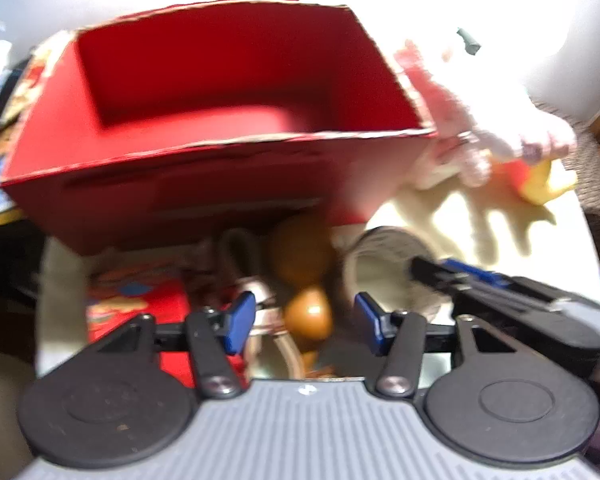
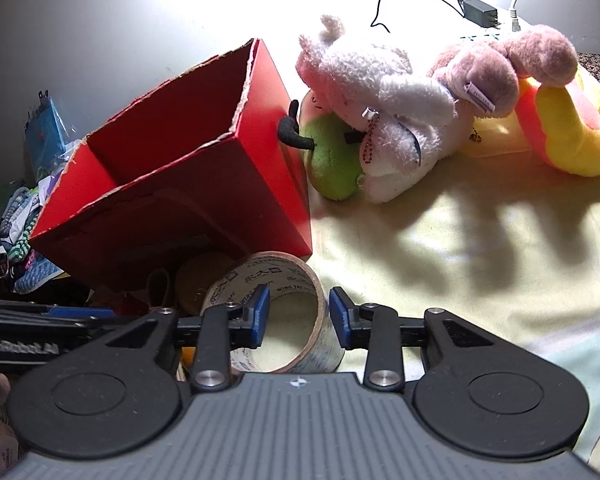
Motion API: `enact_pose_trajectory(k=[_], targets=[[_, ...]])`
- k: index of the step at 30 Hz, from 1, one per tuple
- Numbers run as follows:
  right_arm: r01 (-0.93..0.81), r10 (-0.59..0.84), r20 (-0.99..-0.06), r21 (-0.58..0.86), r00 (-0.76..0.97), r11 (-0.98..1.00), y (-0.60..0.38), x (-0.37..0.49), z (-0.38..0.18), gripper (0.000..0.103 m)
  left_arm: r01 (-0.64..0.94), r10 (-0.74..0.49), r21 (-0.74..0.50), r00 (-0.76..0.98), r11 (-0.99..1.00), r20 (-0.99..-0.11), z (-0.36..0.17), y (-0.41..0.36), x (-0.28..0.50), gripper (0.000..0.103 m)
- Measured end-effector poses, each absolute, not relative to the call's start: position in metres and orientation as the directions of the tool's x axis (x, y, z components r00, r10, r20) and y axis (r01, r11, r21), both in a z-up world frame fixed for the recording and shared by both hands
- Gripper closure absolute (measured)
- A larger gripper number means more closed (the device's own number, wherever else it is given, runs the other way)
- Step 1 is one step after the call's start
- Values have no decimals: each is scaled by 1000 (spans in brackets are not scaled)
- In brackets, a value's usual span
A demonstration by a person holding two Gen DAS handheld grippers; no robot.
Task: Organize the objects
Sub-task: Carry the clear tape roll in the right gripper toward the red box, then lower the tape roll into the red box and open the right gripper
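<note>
**Box still empty, sorting has hardly begun**

The red cardboard box (image 1: 228,120) stands open just beyond the fingers of both grippers, and in the left wrist view its inside shows only bare red walls and floor. Nothing is stored in it yet, so I judge the task is at its start.

The tape roll (image 2: 276,312) lies directly at the right gripper (image 2: 298,316). One blue finger (image 2: 258,314) is in front of the roll's hole and the other is just outside its wall, so the wall sits between them. The fingers are spread and I cannot see them pressing on it; the roll appears to rest on the surface, not lifted.

The left gripper (image 1: 306,322) has its fingers spread too, with nothing pinched. Between and just beyond them lie a brown rounded object (image 1: 308,312) and a metal-looking piece (image 1: 262,304), both blurred, so I cannot tell what they are.

Further out, to the right of the box, the white plush toy (image 2: 380,104), the green plush (image 2: 332,156) under it and the yellow and pink plush (image 2: 560,128) lie loose on the pale yellow sheet (image 2: 460,260). A charger (image 2: 478,12) sits far behind them. All of these remain to be put away, as far as I can judge.
</note>
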State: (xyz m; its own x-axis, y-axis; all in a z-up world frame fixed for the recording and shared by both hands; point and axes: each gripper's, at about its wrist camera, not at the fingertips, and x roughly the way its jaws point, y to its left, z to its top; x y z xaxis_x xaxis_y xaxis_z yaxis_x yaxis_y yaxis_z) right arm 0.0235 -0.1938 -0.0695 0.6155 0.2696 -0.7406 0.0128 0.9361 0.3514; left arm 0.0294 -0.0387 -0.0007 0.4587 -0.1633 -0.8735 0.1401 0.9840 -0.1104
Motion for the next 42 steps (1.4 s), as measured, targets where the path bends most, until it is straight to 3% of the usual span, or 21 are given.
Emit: enact_pose_trajectory(k=[4, 8, 10, 12, 18, 26, 32, 37, 42], targets=[[8, 276, -744, 354, 609, 935, -197, 30, -76, 70, 159, -255, -204, 467, 966, -847, -6, -45, 38, 55], [7, 293, -751, 369, 592, 929, -201, 34, -84, 78, 132, -297, -266, 383, 955, -875, -19, -45, 48, 57], [9, 293, -751, 369, 592, 929, -204, 35, -86, 87, 133, -310, -281, 365, 951, -878, -25, -49, 52, 63], [13, 313, -747, 395, 586, 919, -210, 35, -87, 88, 134, -325, -296, 333, 946, -885, -33, -53, 56, 82], [-1, 307, -726, 388, 615, 922, -227, 24, -80, 88, 167, -358, -320, 316, 933, -879, -34, -69, 52, 85], [-123, 303, -549, 340, 779, 932, -256, 2, -19, 86, 317, -435, -316, 451, 894, -779, 29, -91, 30, 84], [-222, 333, -393, 301, 857, 927, -241, 24, 37, 87, 338, -454, -307, 591, 890, -666, 91, -66, 33, 84], [-241, 362, -430, 312, 827, 919, -208, 79, 55, 87, 312, -440, -310, 652, 898, -618, 110, -30, 58, 83], [-224, 384, -550, 337, 742, 915, -161, 142, 37, 91, 245, -410, -333, 647, 910, -643, 99, 13, 101, 83]])
